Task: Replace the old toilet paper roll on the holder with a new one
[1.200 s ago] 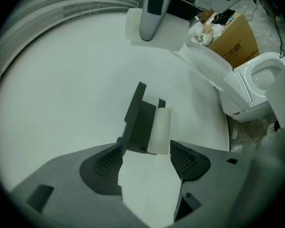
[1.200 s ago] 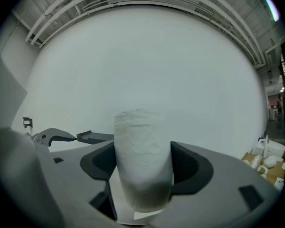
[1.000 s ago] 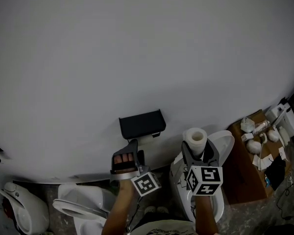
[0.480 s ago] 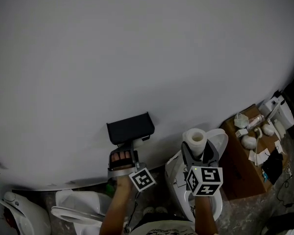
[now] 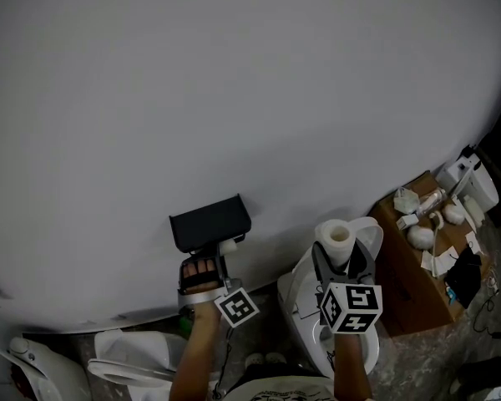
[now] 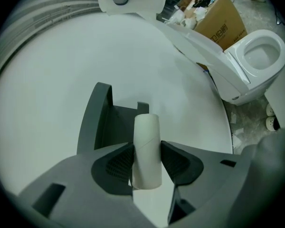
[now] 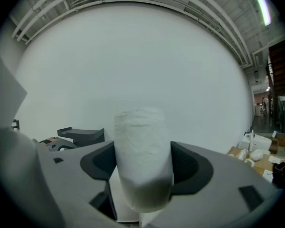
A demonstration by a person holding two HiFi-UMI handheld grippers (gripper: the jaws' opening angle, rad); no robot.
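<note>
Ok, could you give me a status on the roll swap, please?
Left gripper just closed on empty tube at holder. Right gripper holds new roll. Nothing in the way.

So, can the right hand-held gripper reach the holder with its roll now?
Probably not: the left hand-held gripper, jaws just closed on the empty cardboard tube, blocks the holder.
</note>
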